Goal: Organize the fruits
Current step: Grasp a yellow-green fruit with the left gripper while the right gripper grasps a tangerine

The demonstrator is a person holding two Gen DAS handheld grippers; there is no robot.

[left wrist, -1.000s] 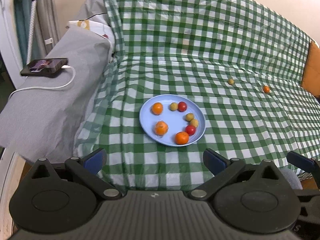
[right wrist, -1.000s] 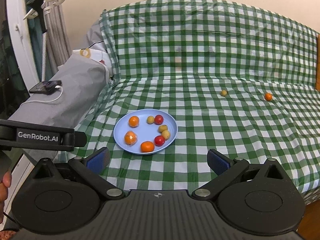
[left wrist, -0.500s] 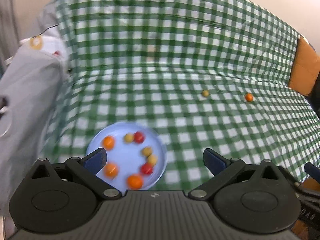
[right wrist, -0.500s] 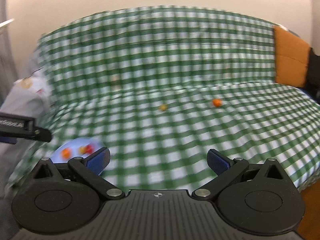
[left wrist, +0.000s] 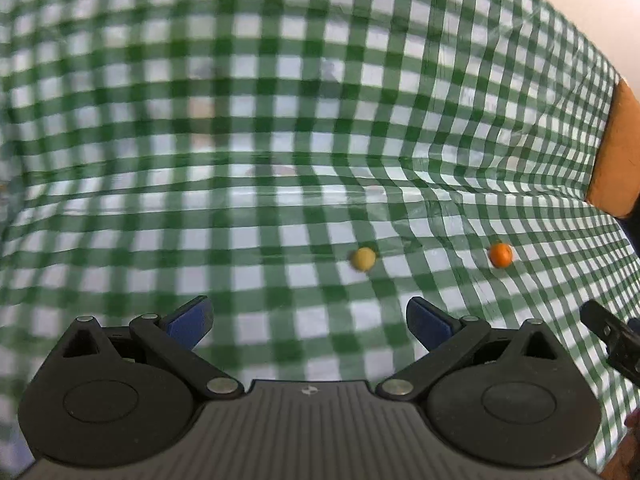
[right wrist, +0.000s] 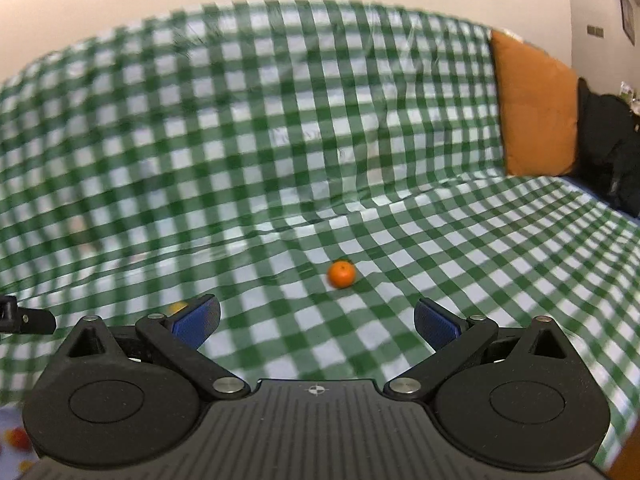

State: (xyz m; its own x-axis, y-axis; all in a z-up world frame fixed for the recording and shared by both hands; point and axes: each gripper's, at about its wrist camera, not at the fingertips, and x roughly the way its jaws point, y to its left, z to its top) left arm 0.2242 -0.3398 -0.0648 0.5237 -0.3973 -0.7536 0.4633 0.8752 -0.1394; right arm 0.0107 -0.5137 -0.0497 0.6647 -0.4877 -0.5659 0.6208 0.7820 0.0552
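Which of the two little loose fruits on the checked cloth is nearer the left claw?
The yellow fruit; the orange fruit lies farther right of the left claw.

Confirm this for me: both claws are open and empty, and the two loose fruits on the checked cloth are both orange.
Not quite. Only one loose fruit is orange; the other is yellow, as the left wrist view shows. The rest stands: the left claw and right claw are open and empty, and both fruits lie on the checked cloth.
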